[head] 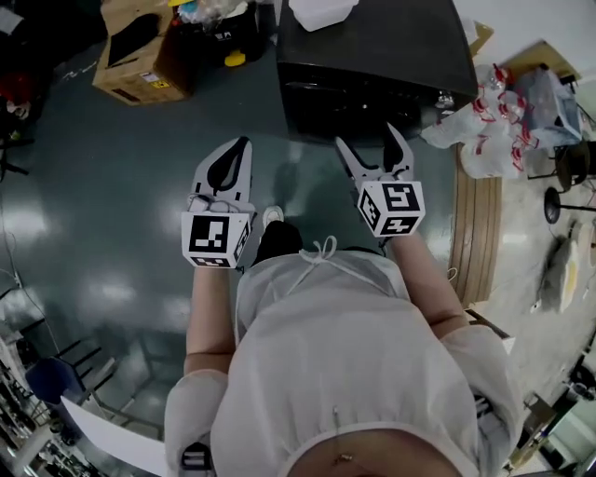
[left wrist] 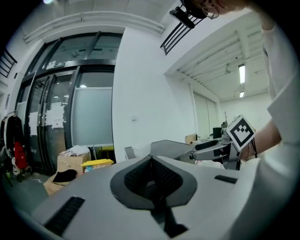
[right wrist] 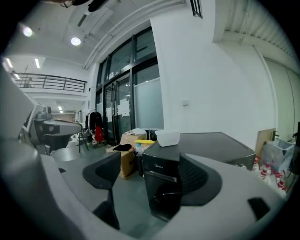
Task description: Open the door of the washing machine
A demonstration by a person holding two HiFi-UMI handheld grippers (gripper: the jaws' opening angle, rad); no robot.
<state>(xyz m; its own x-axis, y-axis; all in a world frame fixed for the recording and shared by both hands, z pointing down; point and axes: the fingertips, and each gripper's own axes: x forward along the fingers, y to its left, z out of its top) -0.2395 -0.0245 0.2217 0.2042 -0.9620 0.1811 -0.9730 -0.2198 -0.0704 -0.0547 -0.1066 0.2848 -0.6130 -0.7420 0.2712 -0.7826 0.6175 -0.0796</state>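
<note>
A hall with a dark, glossy floor, glass partitions and white walls. In the head view, one black washing machine stands at 12 o'clock ahead of the person, its front facing them. One white container sits on its top.

Progress: nothing of the task appears done. In the right gripper view the door on the machine's front looks shut, and neither tool touches the machine. Approach, grasp and pull all remain.

Count, tools: two.
- The left gripper has its jaws pressed together on nothing and is held short of the machine.
- The right gripper has its jaws spread and empty. It points at the machine's front, which shows between them but beyond their reach.

Count, surroundings: one cardboard box at 11 o'clock; a heap of plastic bags at 2 o'clock, number not discernible.
</note>
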